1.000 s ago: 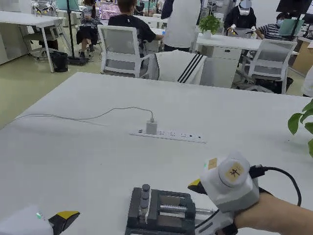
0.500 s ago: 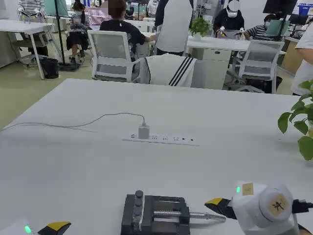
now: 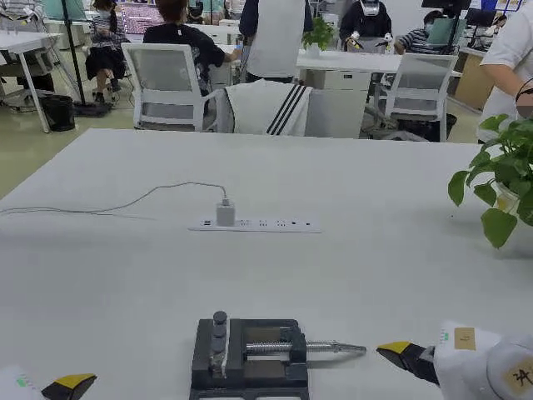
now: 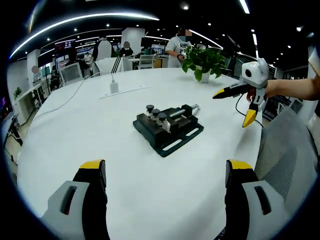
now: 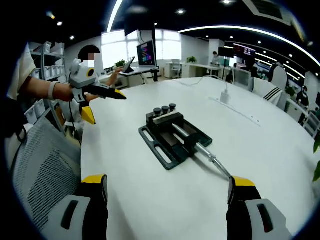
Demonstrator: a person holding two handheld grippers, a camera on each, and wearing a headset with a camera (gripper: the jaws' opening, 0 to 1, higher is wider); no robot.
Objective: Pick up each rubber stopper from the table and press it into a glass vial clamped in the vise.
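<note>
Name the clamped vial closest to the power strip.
The end vial, topmost in the head view; the other two stand farther from the power strip.

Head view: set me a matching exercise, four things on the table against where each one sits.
1. vise
2. power strip
3. potted plant
4. white charger

A. at the right side of the view
B. plugged into the strip's left end
C. near edge of the table, holding three dark-capped vials
D. mid-table, beyond the vise

Pairs: 1-C, 2-D, 3-A, 4-B.
</note>
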